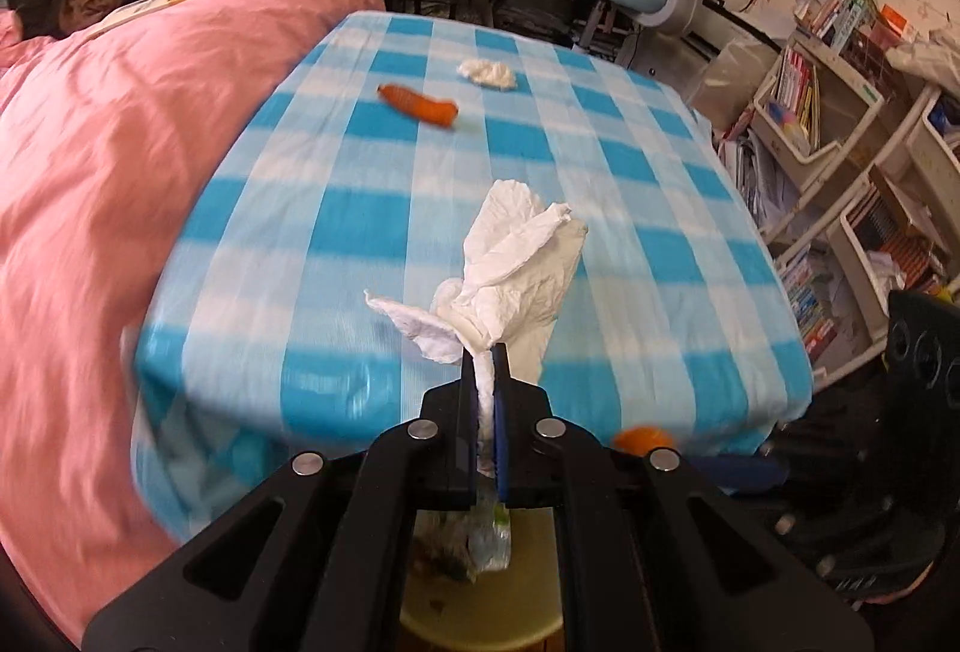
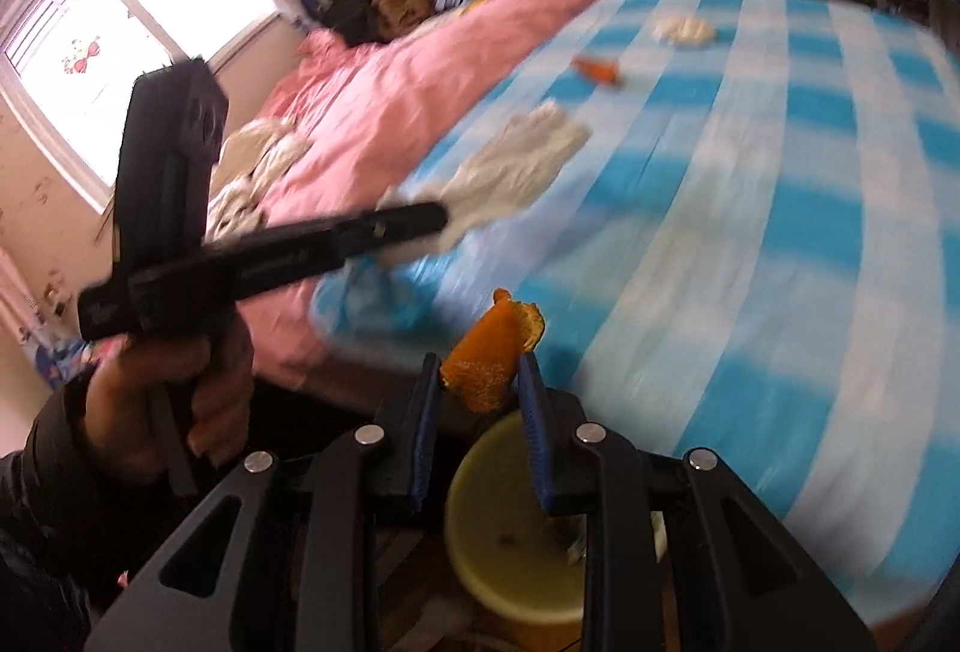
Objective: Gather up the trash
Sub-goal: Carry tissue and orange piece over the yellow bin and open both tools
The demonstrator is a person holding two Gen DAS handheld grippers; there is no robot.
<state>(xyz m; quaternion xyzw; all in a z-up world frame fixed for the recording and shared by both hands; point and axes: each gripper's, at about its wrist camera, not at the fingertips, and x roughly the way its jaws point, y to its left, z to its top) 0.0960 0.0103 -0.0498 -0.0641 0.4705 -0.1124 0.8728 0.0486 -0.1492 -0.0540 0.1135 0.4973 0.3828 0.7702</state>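
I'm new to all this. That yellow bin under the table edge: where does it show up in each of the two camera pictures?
Left wrist view: the yellow bin sits at bottom centre, directly below the left gripper holding the white tissue.
Right wrist view: the bin is at bottom centre, beneath the right gripper pinching the orange peel.
Shared landmark: the crumpled tissue far away on the blue checked tablecloth.

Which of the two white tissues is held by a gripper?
The large unfolded tissue, pinched by the left gripper; the small crumpled tissue lies far on the tablecloth.
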